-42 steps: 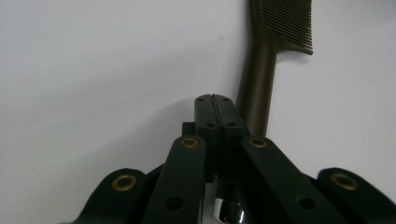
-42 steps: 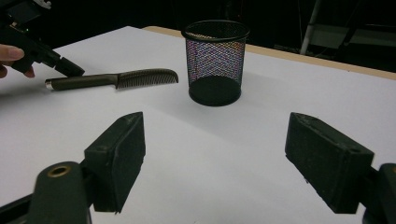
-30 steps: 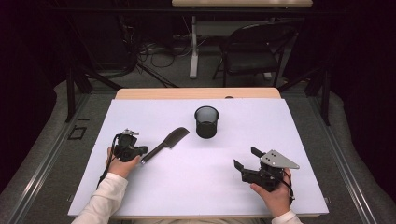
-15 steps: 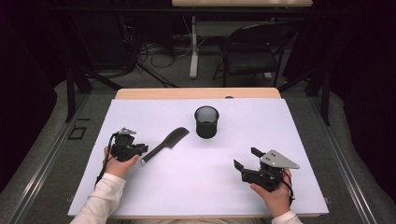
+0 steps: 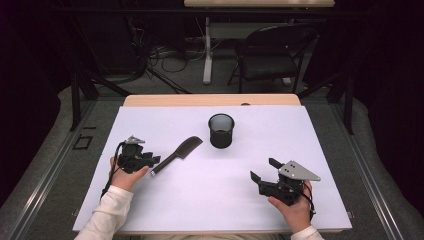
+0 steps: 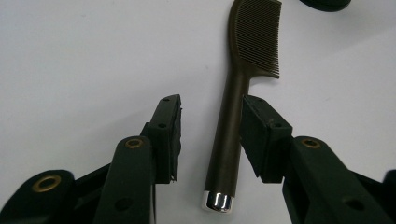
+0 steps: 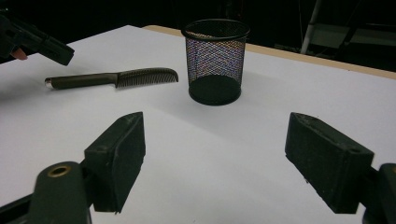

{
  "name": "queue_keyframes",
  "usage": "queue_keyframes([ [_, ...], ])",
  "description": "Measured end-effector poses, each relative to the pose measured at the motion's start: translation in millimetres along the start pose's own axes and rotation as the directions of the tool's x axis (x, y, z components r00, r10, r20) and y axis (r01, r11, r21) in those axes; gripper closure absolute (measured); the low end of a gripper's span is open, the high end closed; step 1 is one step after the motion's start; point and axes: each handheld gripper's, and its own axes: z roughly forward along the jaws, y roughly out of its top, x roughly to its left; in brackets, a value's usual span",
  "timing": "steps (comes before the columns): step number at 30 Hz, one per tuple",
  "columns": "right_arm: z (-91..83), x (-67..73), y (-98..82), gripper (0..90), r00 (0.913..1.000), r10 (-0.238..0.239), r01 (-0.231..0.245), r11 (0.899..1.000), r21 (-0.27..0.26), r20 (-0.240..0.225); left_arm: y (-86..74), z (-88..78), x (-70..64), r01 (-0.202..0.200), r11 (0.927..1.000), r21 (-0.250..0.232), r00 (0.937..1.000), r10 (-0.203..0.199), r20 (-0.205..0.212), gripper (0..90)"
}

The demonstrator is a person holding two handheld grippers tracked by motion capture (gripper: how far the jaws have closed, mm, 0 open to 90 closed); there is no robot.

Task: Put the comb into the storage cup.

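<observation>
High view: the comb (image 5: 176, 155) lies flat on the white table (image 5: 200, 200), left of the mesh cup (image 5: 221, 130). Left gripper view: the left gripper (image 6: 210, 135) has just been opening, its pads off the handle between them. Right gripper view: the right gripper (image 7: 212, 158) gapes empty. Withdrawing crookedly could drag the comb

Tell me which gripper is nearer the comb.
Left. The left gripper straddles the comb handle, its jaws having just been opening and not pressing it. The right gripper sits far across the table, open, with nothing between its jaws.
</observation>
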Motion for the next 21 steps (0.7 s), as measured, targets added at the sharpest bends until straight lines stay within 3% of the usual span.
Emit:
queue_keyframes([
  [9,0.0,-0.4,-0.2,20.1,1.0,0.001,-0.001,1.0,0.001,-0.002,3.2,-2.1,-3.8,-0.022,0.9997,0.007,0.9998,0.022,-0.001,46.8],
  [14,0.0,-0.6,-0.2,20.1,1.0,0.003,-0.003,1.0,0.001,-0.003,5.3,-4.0,-6.3,-0.039,0.9992,-0.004,0.9992,0.039,0.012,45.1],
  [18,0.1,-0.5,-0.3,20.1,1.0,0.003,-0.003,1.0,0.002,-0.003,6.9,-4.2,-7.1,-0.036,0.9993,0.014,0.999,0.035,0.029,43.4],
  [21,0.2,-0.6,-0.3,20.1,1.0,0.002,-0.002,1.0,0.002,-0.004,7.8,-4.8,-8.9,-0.066,0.9978,0.007,0.9977,0.066,0.016,43.1],
])
